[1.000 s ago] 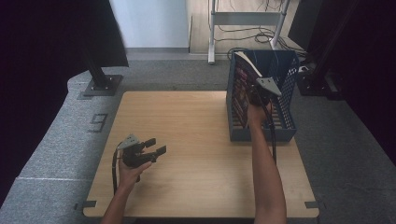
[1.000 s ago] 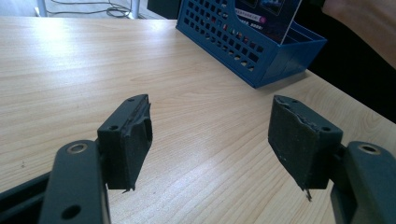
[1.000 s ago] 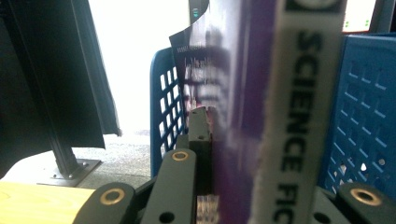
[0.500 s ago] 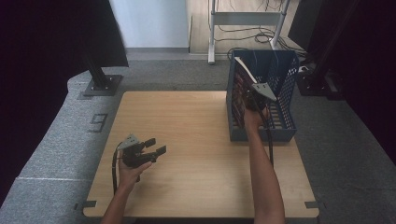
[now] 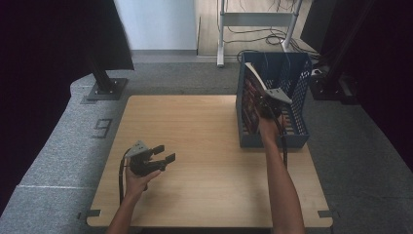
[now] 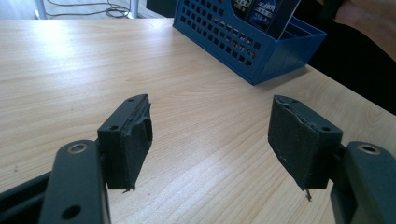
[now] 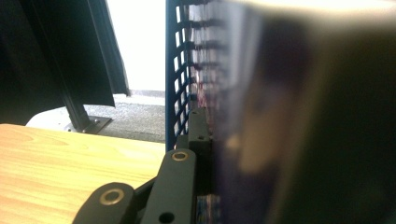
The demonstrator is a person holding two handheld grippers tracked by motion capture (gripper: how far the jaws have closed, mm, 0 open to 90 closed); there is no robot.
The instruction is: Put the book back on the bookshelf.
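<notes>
A blue perforated basket (image 5: 297,131) stands on the right side of the wooden table (image 5: 204,126). A thin book with a dark red cover (image 5: 250,100) stands tilted against its left wall. My right gripper (image 5: 267,106) reaches into the basket and is shut on that book. In the right gripper view the blurred book (image 7: 289,121) is very close, pressed against one jaw, and hides the other. My left gripper (image 5: 164,153) is held low over the front left of the table, open with nothing between its pads (image 6: 130,135).
The basket (image 6: 243,44) lies ahead and to the right of the left gripper. Bare tabletop spreads between the two hands. Grey carpet, a black stand foot (image 5: 104,87) and desk legs with cables (image 5: 253,24) lie beyond the far edge.
The right hand and the book have shifted slightly down and toward me inside the basket. The left gripper has not moved.
</notes>
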